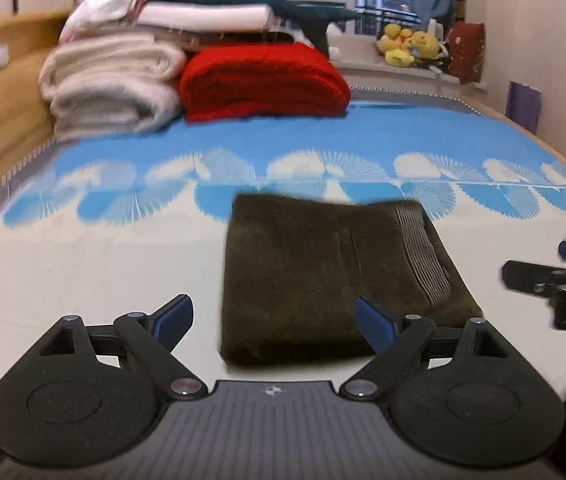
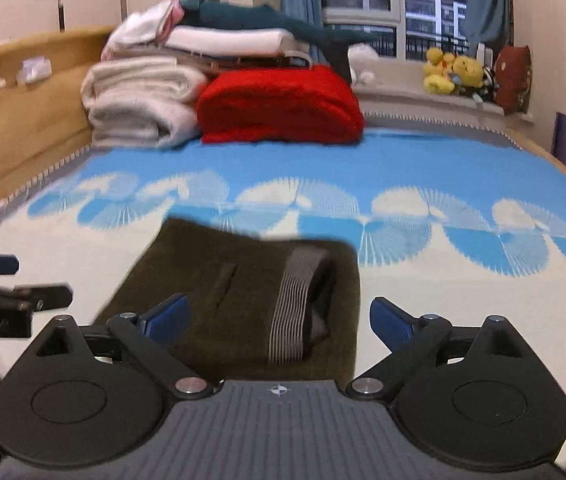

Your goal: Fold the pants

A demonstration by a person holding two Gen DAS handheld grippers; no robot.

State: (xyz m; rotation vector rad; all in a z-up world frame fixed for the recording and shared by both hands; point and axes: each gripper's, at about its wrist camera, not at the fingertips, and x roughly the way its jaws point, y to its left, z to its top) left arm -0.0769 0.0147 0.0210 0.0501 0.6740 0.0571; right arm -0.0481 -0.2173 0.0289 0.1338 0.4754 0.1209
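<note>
Folded pants on the bed, both tools released.

The dark pants (image 1: 323, 280) lie as a compact soft rectangle on the bed (image 1: 83, 280), striped waistband (image 2: 295, 304) uppermost. They look light and limp, best taken at a folded edge. The left tool (image 1: 275, 324) and right tool (image 2: 279, 320) hover just before them, jaws spread, empty.

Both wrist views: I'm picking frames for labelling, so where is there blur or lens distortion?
Left wrist view: pants soft at the far edge, blanket stack smeared, fisheye vignette in the corners. Right wrist view: pants blurred at their left edge, bed bowed by the lens; gripper sharp.
</note>
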